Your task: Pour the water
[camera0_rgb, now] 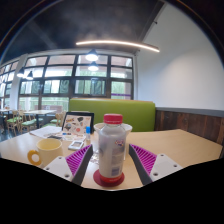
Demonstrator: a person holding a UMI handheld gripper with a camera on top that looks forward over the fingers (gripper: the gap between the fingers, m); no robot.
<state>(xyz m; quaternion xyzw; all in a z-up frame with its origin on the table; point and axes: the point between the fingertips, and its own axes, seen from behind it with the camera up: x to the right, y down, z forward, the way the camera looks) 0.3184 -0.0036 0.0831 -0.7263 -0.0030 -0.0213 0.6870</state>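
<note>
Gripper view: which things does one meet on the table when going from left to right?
Yellow mug → blue carton → water bottle with a red cap, standing between the gripper fingers. I cannot tell whether the pads press on it.

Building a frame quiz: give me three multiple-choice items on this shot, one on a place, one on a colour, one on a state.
1. Where is the bottle?
A. between the gripper fingers
B. on the green bench
C. behind the mug

2. What colour is the bottle's cap?
A. blue
B. red
C. white

3. How does the bottle stand?
A. lying down
B. tipped far over
C. upright

Key: 1 A, a purple pad shows on each side of it. 2 B, the cap on top is red. 3 C, its cap points straight up, with the yellow mug to its left on the table.
</note>
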